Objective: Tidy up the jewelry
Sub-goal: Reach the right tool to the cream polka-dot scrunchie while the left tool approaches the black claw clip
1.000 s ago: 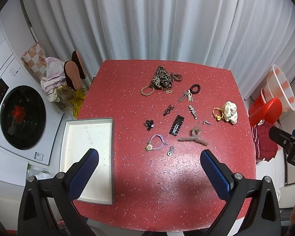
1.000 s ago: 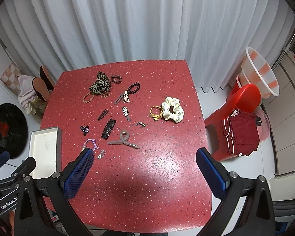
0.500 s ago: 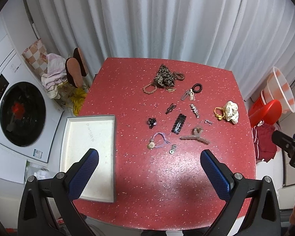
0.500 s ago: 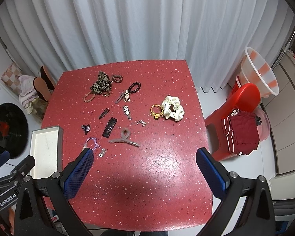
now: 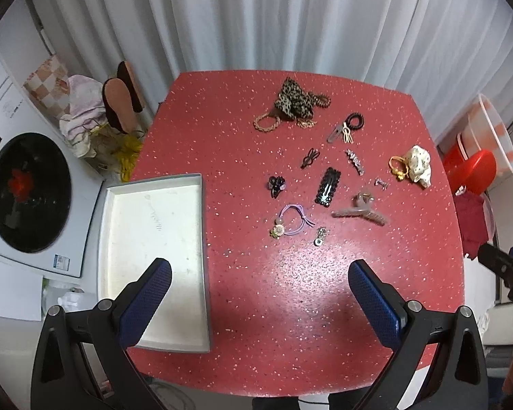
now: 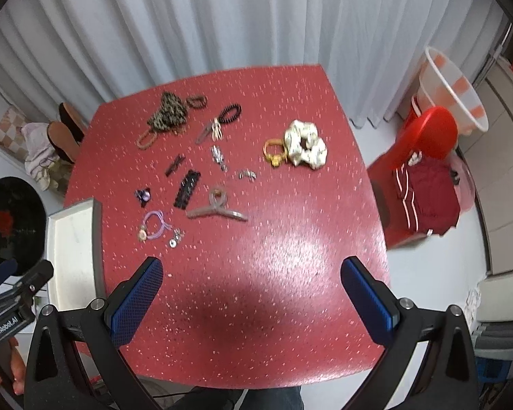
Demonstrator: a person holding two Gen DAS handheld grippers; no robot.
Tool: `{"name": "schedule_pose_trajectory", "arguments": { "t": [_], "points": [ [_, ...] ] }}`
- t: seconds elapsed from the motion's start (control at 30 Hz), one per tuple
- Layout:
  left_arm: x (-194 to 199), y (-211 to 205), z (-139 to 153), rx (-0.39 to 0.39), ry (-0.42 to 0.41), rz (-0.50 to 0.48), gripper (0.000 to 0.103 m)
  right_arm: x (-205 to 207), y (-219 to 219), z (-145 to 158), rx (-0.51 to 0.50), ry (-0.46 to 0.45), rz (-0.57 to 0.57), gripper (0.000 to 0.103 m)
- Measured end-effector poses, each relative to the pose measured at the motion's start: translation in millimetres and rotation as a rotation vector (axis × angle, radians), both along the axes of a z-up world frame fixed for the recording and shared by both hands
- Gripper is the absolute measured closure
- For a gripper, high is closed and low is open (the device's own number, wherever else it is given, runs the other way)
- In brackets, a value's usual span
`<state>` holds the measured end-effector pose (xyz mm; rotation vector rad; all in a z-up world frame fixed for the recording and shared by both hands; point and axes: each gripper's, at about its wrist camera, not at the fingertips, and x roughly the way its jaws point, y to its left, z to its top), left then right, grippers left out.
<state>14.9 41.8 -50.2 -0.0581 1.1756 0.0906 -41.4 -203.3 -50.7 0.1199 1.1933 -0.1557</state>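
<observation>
Several hair accessories lie scattered on a red speckled table (image 5: 290, 307) (image 6: 273, 290): a leopard scrunchie (image 5: 292, 100) (image 6: 167, 114), a white scrunchie (image 5: 418, 165) (image 6: 304, 143), a taupe claw clip (image 5: 359, 209) (image 6: 217, 208), a black snap clip (image 5: 327, 190) (image 6: 187, 188) and a purple hair tie (image 5: 292, 220) (image 6: 154, 225). An empty white tray (image 5: 154, 246) (image 6: 70, 256) sits at the table's left edge. My left gripper (image 5: 261, 294) hangs open high above the table's near part. My right gripper (image 6: 251, 288) is open too, holding nothing.
A washing machine (image 5: 24, 191) stands left of the table, with slippers (image 5: 119, 102) and cloths beside it. A red stool (image 6: 424, 157) with dark red clothing and a plastic basket (image 6: 451, 95) stand to the right. White curtains hang behind.
Both grippers have drifted a little; the table and accessories sit slightly lower and closer in both views. The right view is now blurred by motion. Nothing on the table has moved.
</observation>
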Motion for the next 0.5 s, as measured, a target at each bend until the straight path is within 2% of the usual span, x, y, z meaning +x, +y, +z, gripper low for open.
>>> {"name": "schedule_pose_trajectory", "arguments": {
  "t": [0.27, 0.37, 0.5],
  "points": [
    [31.7, 1.6, -43.7, -0.035, 0.043, -0.001, 0.0, 11.2, -15.6, -38.3, 0.007, 0.061, -0.046, 0.0],
    [49.5, 3.0, -58.7, -0.067, 0.047, 0.033, 0.0, 27.8, -28.5, -51.5, -0.006, 0.072, -0.048, 0.0],
    [73.7, -0.4, -81.1, -0.069, 0.06, 0.066, 0.0, 54.0, -48.9, -68.6, -0.002, 0.078, -0.046, 0.0]
  ]
}}
